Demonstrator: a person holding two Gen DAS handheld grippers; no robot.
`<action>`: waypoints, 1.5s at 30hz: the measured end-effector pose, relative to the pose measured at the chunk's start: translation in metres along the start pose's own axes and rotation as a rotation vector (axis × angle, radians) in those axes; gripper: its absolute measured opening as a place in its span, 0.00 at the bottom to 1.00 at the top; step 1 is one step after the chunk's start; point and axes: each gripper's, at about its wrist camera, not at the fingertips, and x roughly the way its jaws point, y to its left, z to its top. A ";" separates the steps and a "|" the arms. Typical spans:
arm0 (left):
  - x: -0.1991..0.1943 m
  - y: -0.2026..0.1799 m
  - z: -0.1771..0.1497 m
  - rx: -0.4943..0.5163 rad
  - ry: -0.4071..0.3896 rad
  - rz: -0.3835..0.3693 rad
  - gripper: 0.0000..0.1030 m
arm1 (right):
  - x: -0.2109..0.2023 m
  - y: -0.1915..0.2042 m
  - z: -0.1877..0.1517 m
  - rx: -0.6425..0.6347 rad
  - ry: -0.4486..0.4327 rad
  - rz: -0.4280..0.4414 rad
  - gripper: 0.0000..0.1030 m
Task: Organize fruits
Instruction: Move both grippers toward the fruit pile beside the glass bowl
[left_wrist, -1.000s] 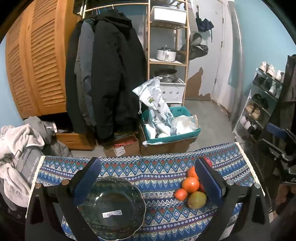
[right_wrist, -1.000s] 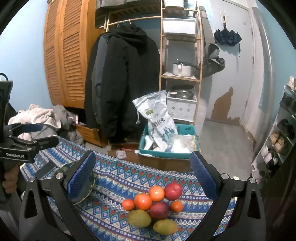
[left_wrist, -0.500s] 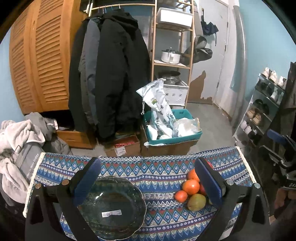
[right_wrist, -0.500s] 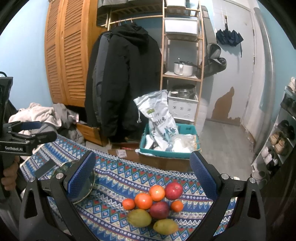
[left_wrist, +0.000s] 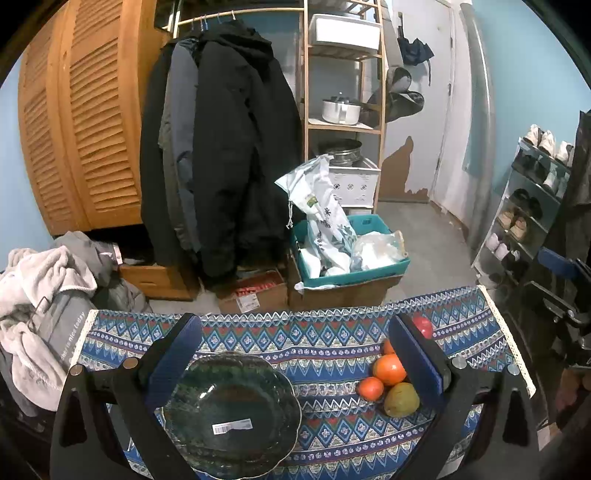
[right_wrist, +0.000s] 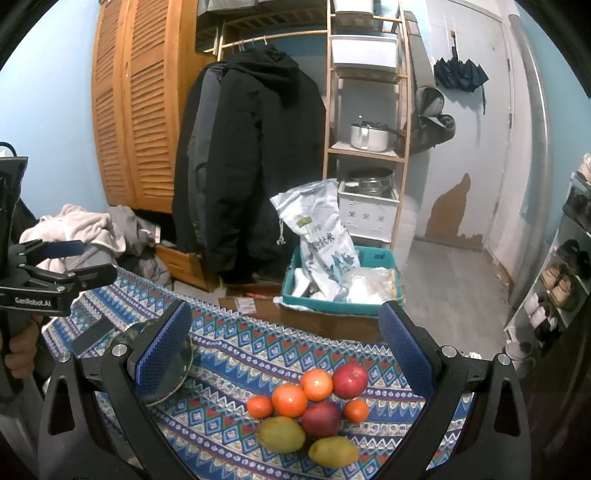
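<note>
A dark glass bowl (left_wrist: 231, 413) with a white sticker sits on the patterned tablecloth (left_wrist: 295, 339), low between the fingers of my open left gripper (left_wrist: 295, 365). To its right lie fruits: an orange (left_wrist: 388, 368), a small tangerine (left_wrist: 369, 388) and a green mango (left_wrist: 401, 399). In the right wrist view the whole cluster shows: oranges (right_wrist: 290, 400), a red apple (right_wrist: 350, 380), a dark red apple (right_wrist: 320, 419) and two mangoes (right_wrist: 279, 434). My right gripper (right_wrist: 284, 365) hangs open above them, empty. The bowl (right_wrist: 166, 363) lies partly behind its left finger.
Beyond the table's far edge stand cardboard boxes (left_wrist: 255, 295) and a teal bin (left_wrist: 351, 254) with bags. Coats (left_wrist: 221, 155) hang behind, laundry (left_wrist: 40, 295) piles at left, a shoe rack (left_wrist: 524, 206) at right. The left gripper's body and a hand (right_wrist: 18, 354) show at the right wrist view's left.
Both views have shifted only slightly; the left gripper has drifted a little, so the room sits lower in its frame. Bowl and fruits have not moved. Both grippers stay open.
</note>
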 end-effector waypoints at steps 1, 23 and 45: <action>0.000 0.000 0.000 0.001 0.002 0.004 0.99 | 0.000 0.000 0.000 0.001 0.000 0.000 0.97; 0.004 0.003 -0.002 -0.003 0.021 0.010 0.99 | 0.001 -0.001 -0.001 -0.002 0.002 0.000 0.97; 0.011 0.005 -0.009 -0.012 0.059 0.005 0.99 | 0.006 0.001 -0.006 -0.021 0.026 0.015 0.97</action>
